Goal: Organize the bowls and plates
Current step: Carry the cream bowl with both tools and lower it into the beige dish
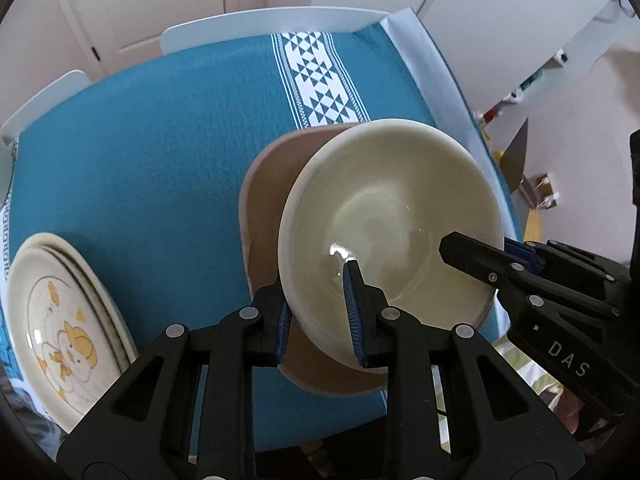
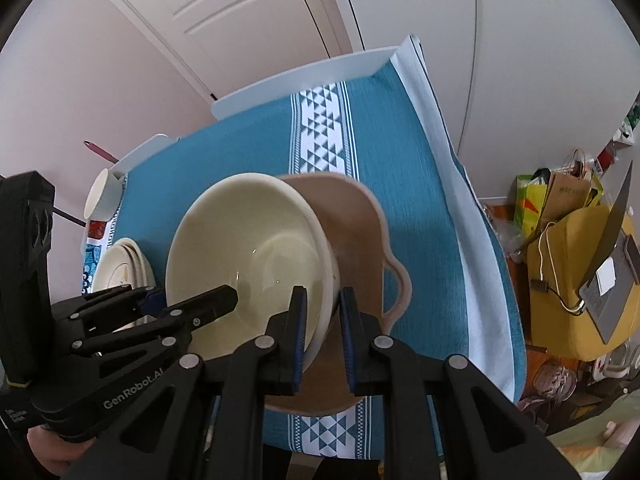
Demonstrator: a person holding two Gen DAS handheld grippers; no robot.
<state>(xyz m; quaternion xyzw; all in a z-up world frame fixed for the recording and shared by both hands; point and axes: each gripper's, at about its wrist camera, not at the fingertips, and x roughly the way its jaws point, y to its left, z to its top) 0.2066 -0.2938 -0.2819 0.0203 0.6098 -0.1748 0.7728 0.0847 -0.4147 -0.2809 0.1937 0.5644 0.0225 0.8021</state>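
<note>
A cream bowl (image 1: 392,216) is held above a tan-pink bowl with a handle (image 1: 268,200) on the teal tablecloth. My left gripper (image 1: 320,320) is shut on the cream bowl's left rim, one finger inside, one outside. My right gripper (image 2: 322,332) is shut on the bowl's right rim (image 2: 326,280); it shows at the right in the left wrist view (image 1: 480,256). The tan bowl (image 2: 360,240) sits under and behind the cream bowl (image 2: 248,248). A stack of cream plates with a duck print (image 1: 60,320) lies at the table's left edge; it also shows in the right wrist view (image 2: 124,264).
A white cup with a pink-handled utensil (image 2: 102,196) stands at the far left corner. The teal tablecloth (image 1: 160,152) has a white patterned stripe (image 1: 316,76). A yellow chair with bags (image 2: 568,272) stands right of the table. A door (image 2: 224,12) is behind.
</note>
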